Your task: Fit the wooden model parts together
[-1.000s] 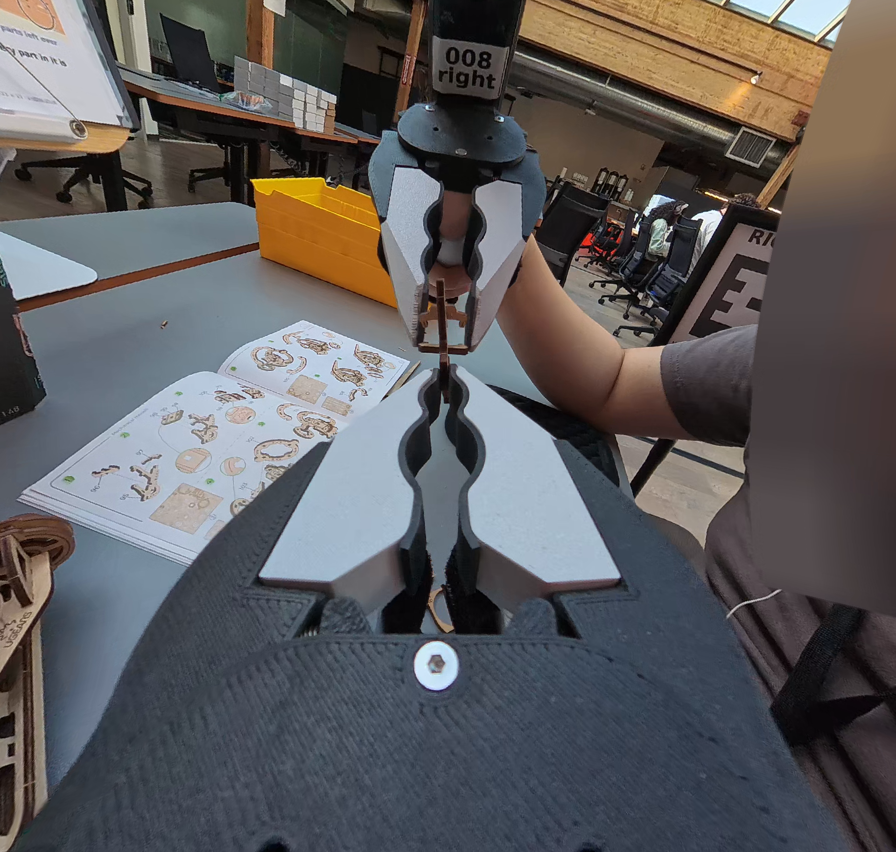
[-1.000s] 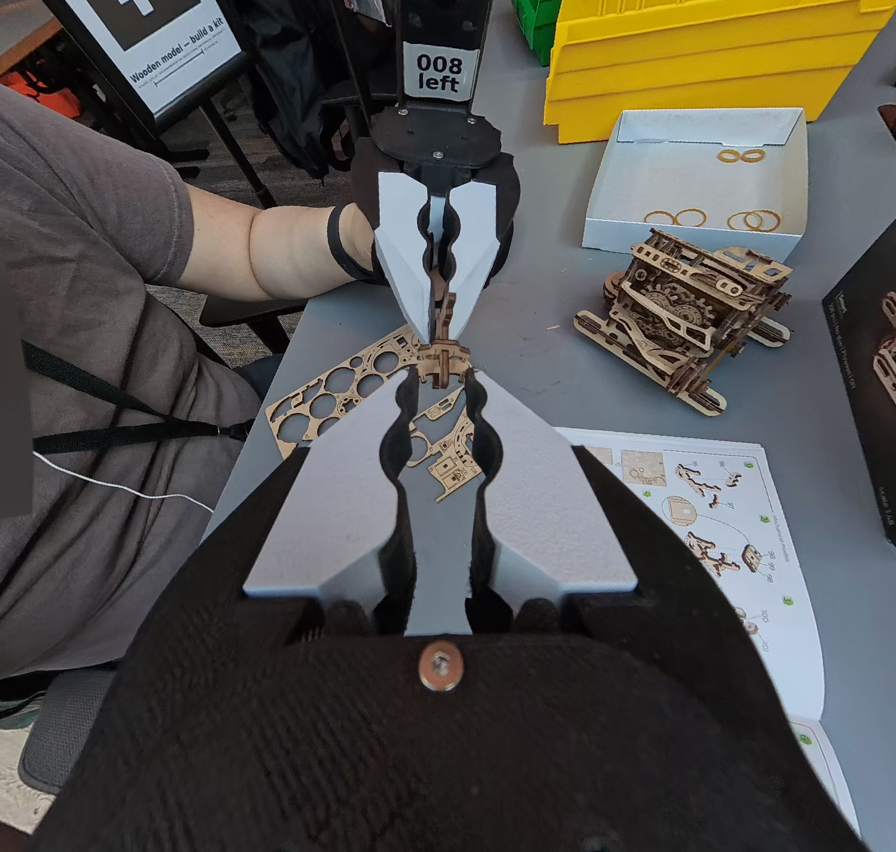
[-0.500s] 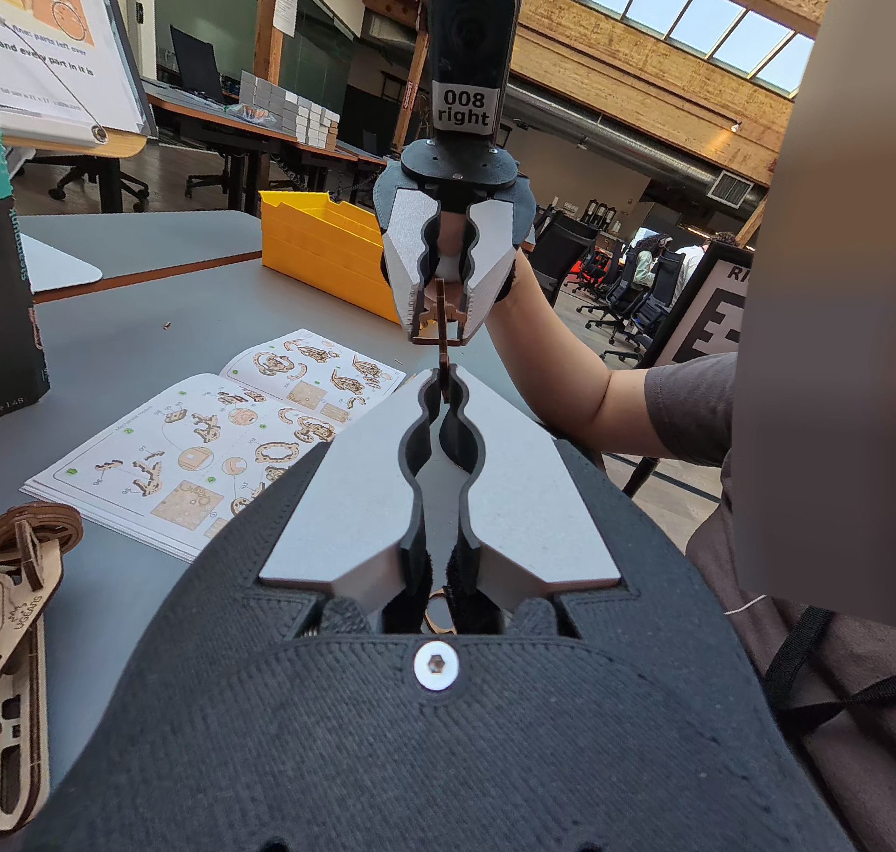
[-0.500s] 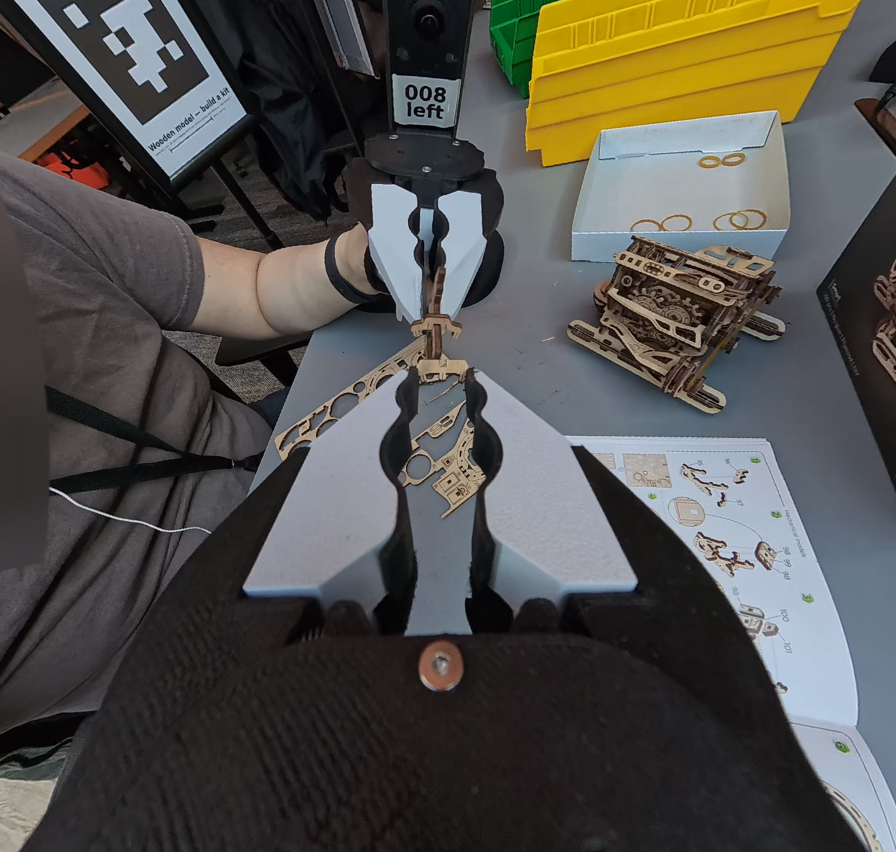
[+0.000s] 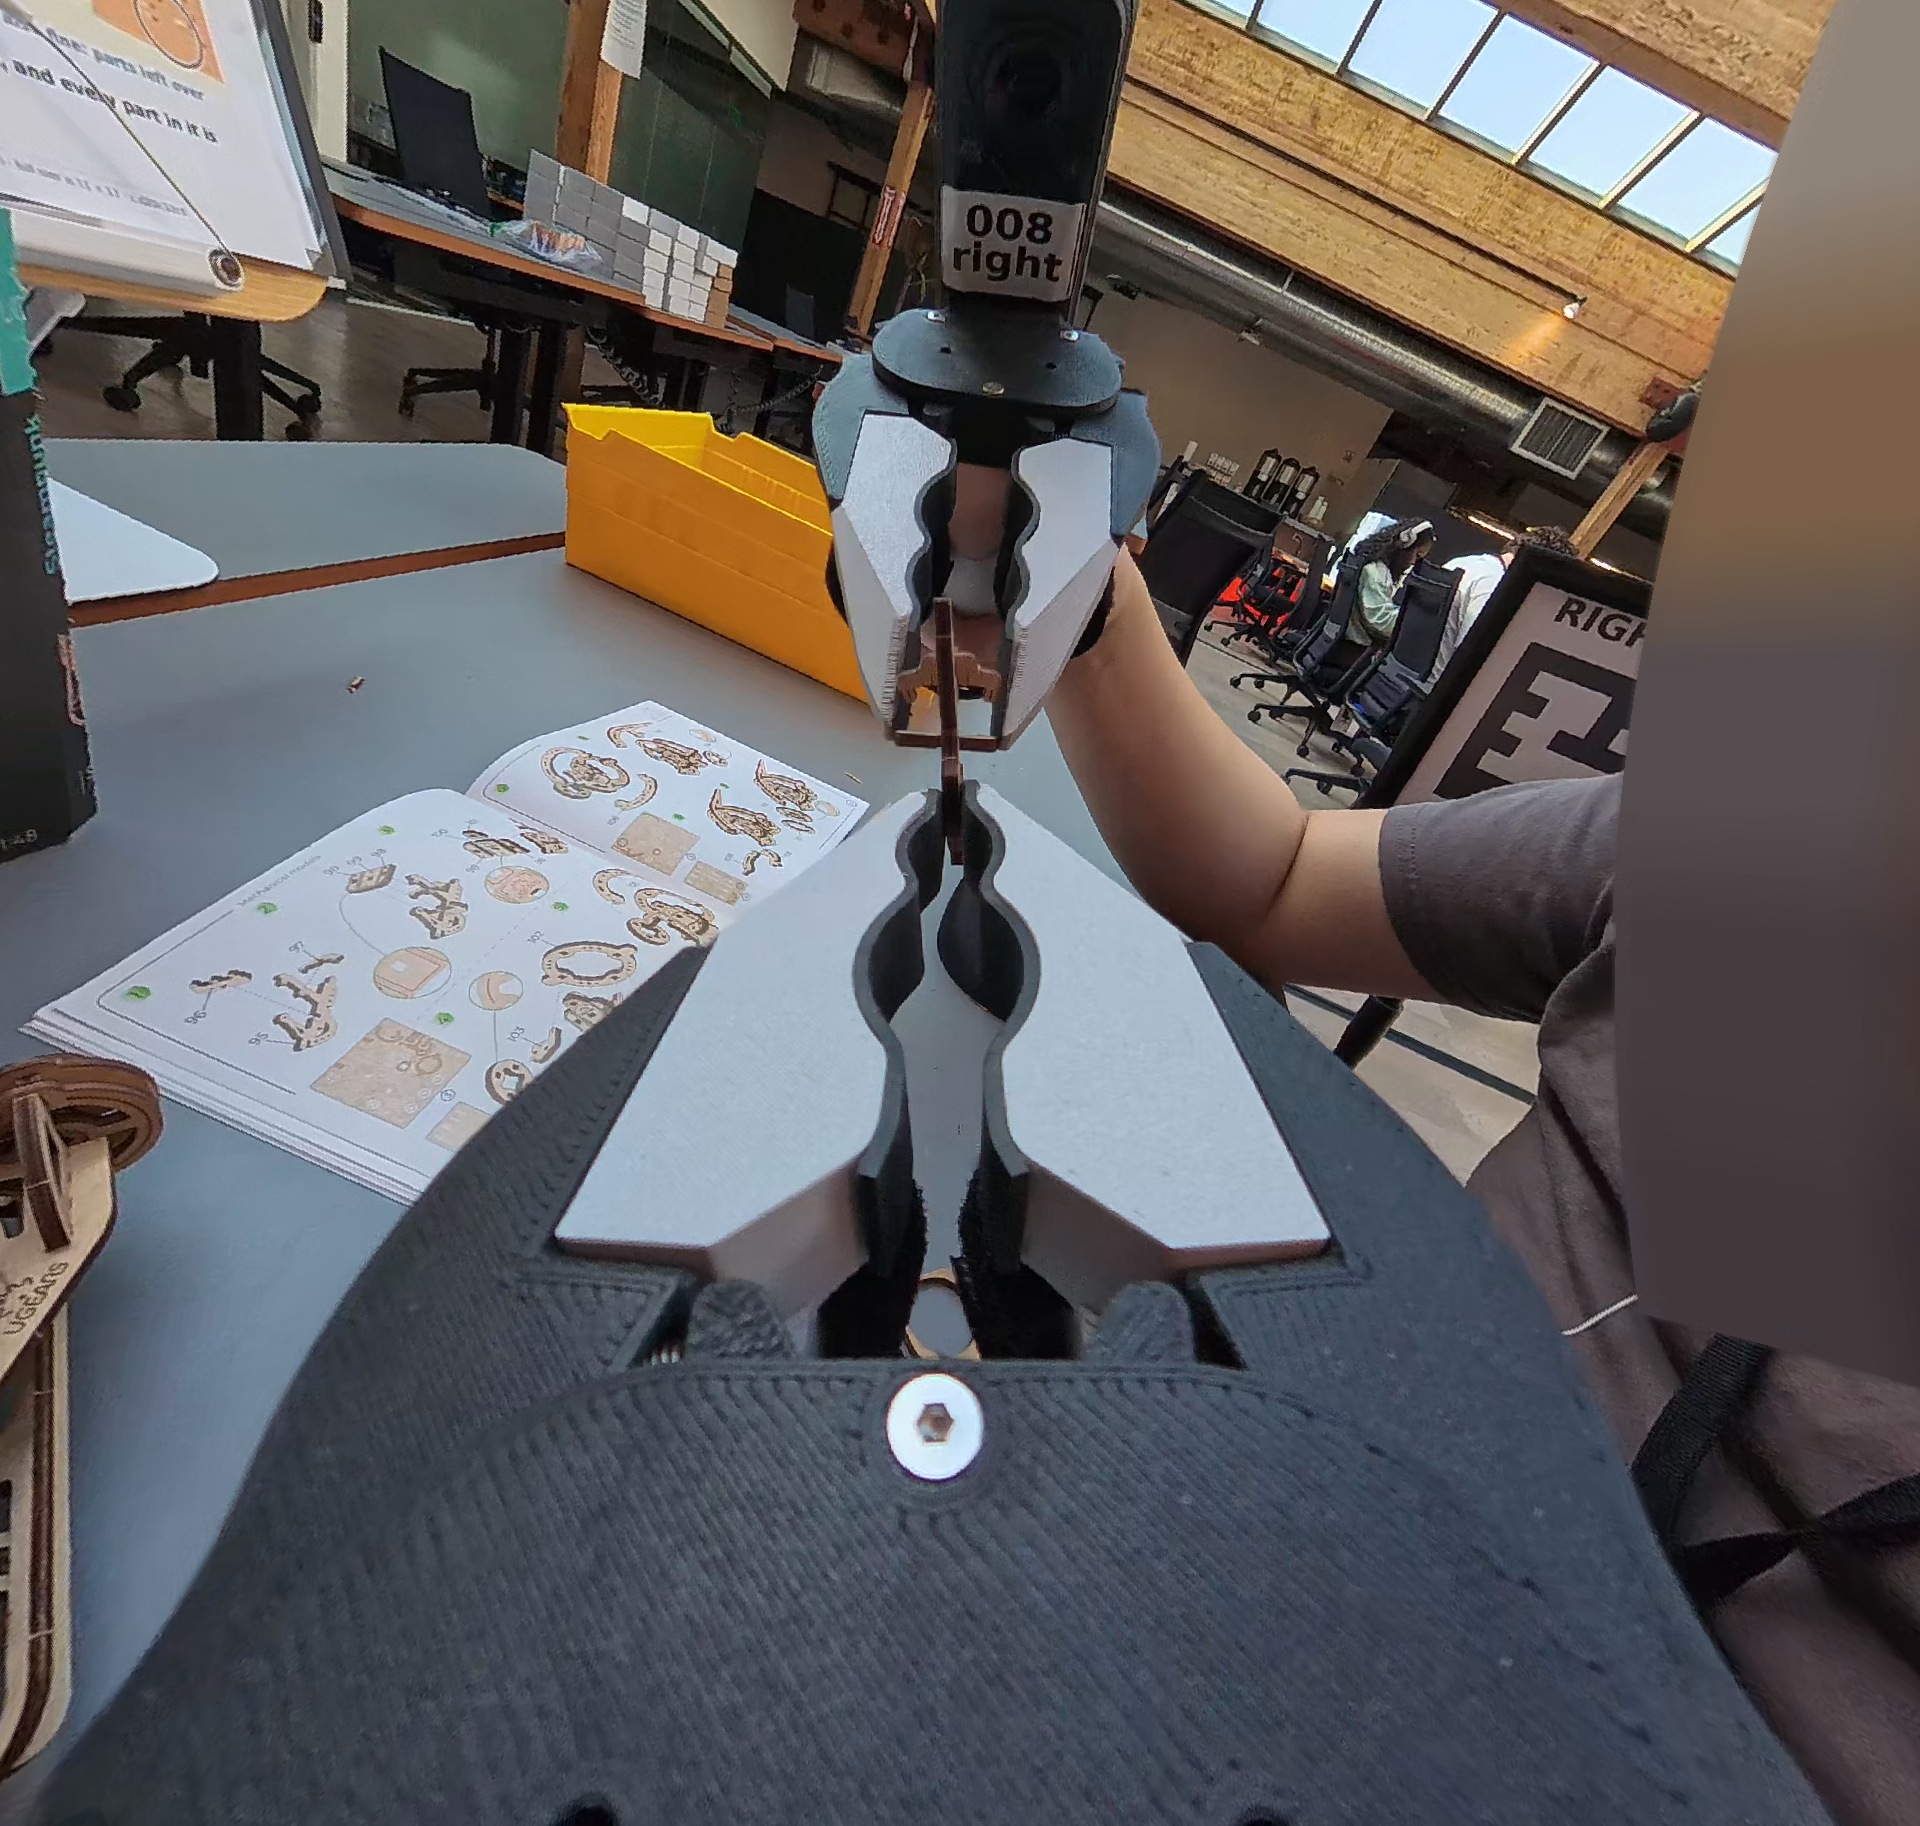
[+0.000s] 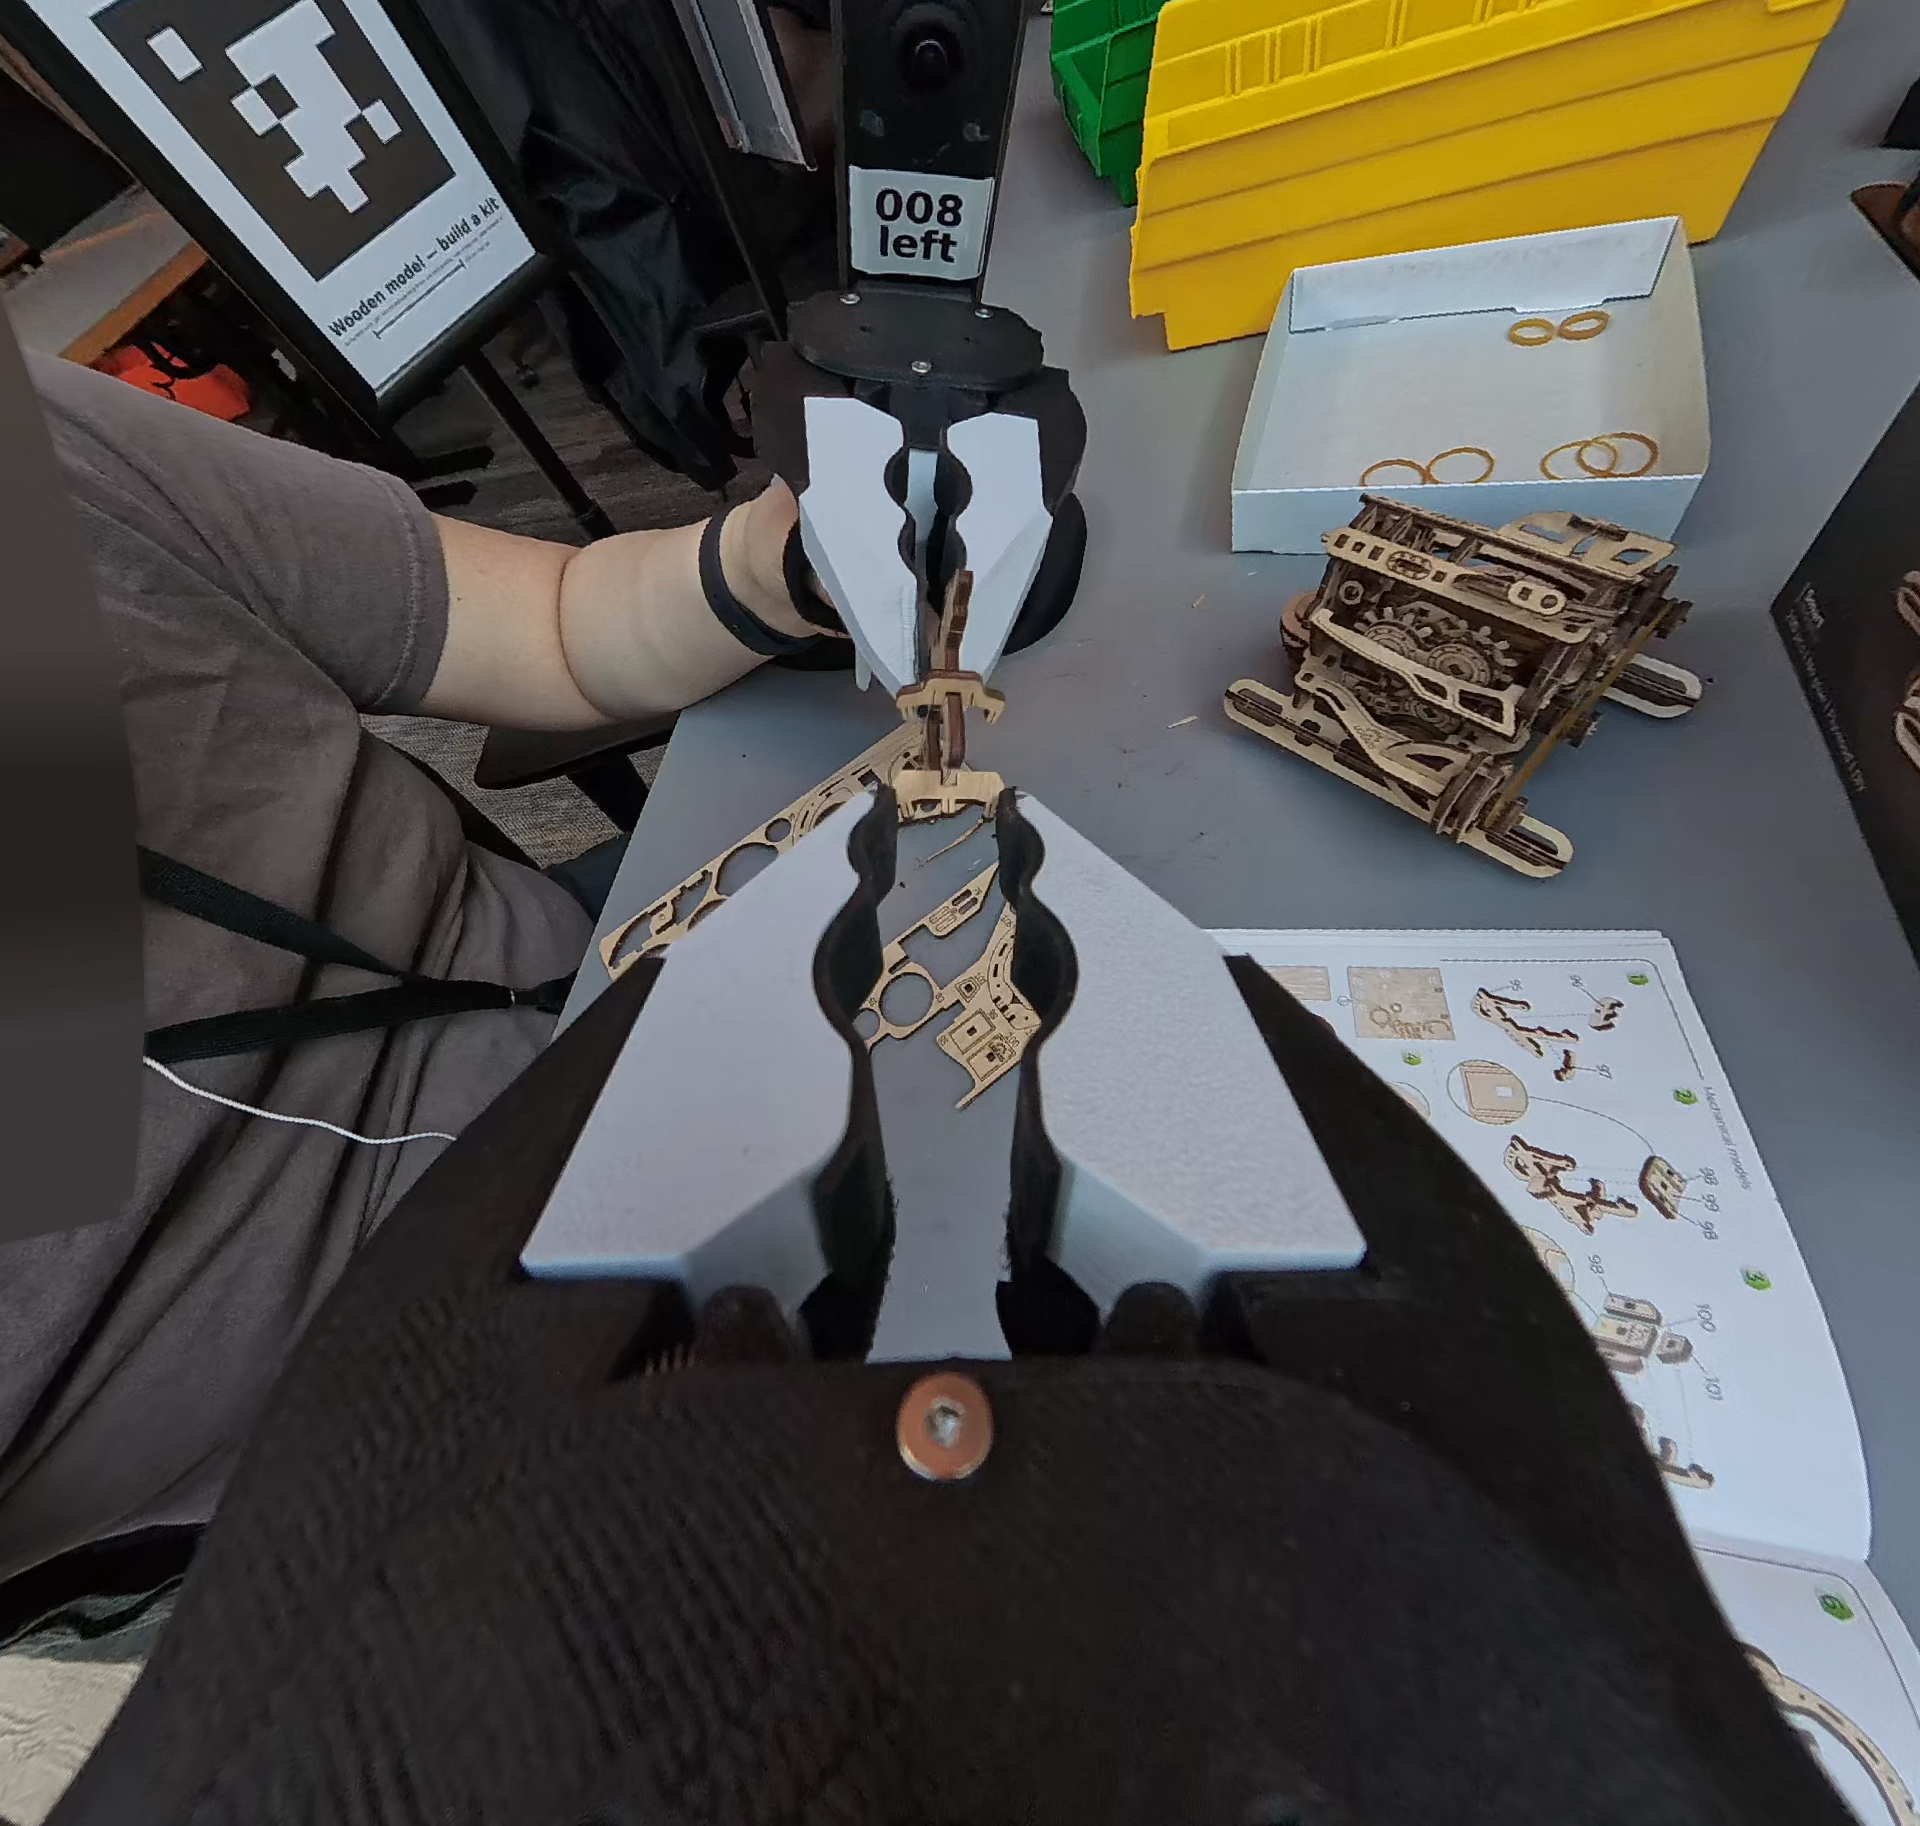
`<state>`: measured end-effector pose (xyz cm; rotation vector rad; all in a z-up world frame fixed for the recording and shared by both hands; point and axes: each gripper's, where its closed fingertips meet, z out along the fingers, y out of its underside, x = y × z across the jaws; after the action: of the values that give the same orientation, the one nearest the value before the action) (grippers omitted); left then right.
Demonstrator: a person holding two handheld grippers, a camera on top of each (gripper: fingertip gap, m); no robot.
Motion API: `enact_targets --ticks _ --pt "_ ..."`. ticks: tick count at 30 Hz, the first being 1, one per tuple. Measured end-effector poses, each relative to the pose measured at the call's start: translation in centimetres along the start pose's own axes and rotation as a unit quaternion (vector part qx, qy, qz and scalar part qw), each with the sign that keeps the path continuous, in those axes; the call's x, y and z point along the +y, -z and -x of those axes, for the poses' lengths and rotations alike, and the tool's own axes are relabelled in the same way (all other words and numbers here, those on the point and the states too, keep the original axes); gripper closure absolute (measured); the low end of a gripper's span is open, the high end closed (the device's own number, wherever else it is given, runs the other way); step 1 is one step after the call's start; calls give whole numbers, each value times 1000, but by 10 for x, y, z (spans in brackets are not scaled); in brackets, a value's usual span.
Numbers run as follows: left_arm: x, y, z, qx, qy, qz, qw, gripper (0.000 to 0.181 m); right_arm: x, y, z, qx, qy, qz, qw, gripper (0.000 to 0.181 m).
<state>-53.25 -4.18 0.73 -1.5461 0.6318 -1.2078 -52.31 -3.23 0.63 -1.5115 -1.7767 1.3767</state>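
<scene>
Fingers: left gripper point(image 5: 951, 820) clamped on upright strip point(image 5: 948, 737); right gripper point(image 6: 940, 800) clamped on slotted crosspiece point(image 6: 948, 789). Step: mating, mid-air. Next: align slot, press home.

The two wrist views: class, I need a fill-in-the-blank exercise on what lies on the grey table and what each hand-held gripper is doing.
1. The left hand-held gripper is shut on a thin ____ part.
2. The rubber bands lie in a ____ tray.
3. Beside the green bin stands a ____ bin.
4. The booklet lies ____ on the table.

Missing words: wooden; white; yellow; open
</scene>
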Motion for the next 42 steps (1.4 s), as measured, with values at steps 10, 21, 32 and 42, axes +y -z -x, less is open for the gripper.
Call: enact_targets --ticks 10,21,32,42 --pt "8 -5 -2 1 -5 23 1000 181 1 -9 4 -26 -5 -5 1000 164" --pt "9 -5 -4 2 -15 26 1000 181 0 -11 5 -23 1 -9 1000 164" --pt "5 -4 -6 3 -24 18 1000 181 -5 -11 7 -28 0 -27 999 164" --pt "4 -4 -5 -3 -28 15 999 181 -8 -12 6 -6 36 -49 998 164"
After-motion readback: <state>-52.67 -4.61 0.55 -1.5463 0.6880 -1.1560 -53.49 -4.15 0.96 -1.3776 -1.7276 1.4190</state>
